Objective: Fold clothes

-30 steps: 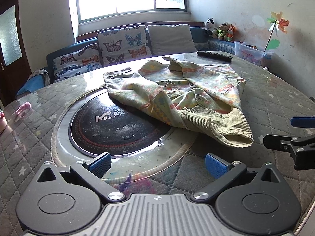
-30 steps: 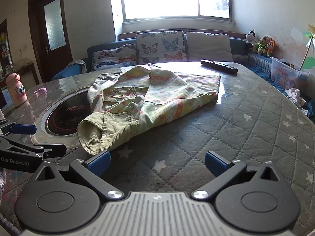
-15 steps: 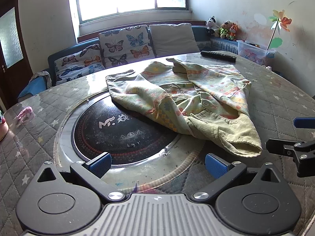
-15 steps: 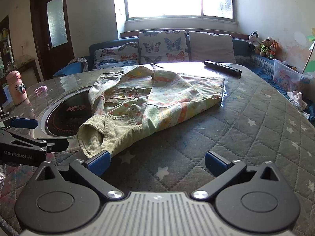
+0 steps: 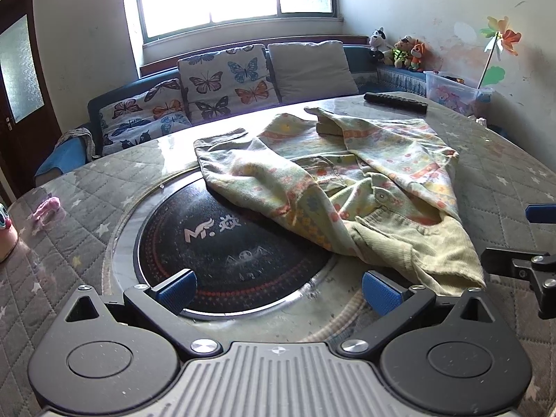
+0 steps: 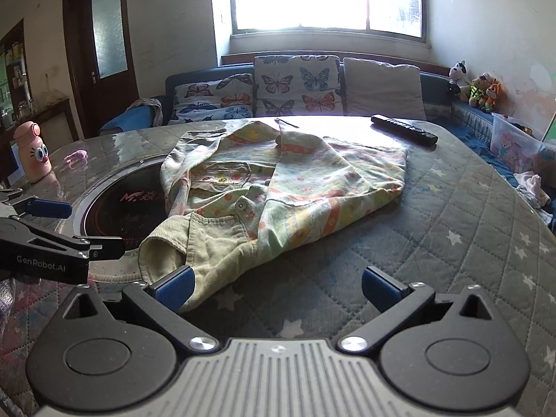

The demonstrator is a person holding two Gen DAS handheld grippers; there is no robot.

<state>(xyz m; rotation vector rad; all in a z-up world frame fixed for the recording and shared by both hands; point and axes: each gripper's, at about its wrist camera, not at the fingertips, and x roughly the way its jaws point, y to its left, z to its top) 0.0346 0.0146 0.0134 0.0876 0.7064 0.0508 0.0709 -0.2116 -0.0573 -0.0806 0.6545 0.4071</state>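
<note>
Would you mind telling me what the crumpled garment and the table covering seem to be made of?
Garment: soft printed cotton, apparently, with a ribbed, corduroy-like collar. Table covering: quilted star-print fabric, seemingly under clear glossy plastic or glass, judging by window glare.

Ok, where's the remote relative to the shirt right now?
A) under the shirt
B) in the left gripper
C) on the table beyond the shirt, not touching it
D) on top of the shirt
C: the remote lies on the table past the shirt's far edge, bare tabletop between them.
</note>
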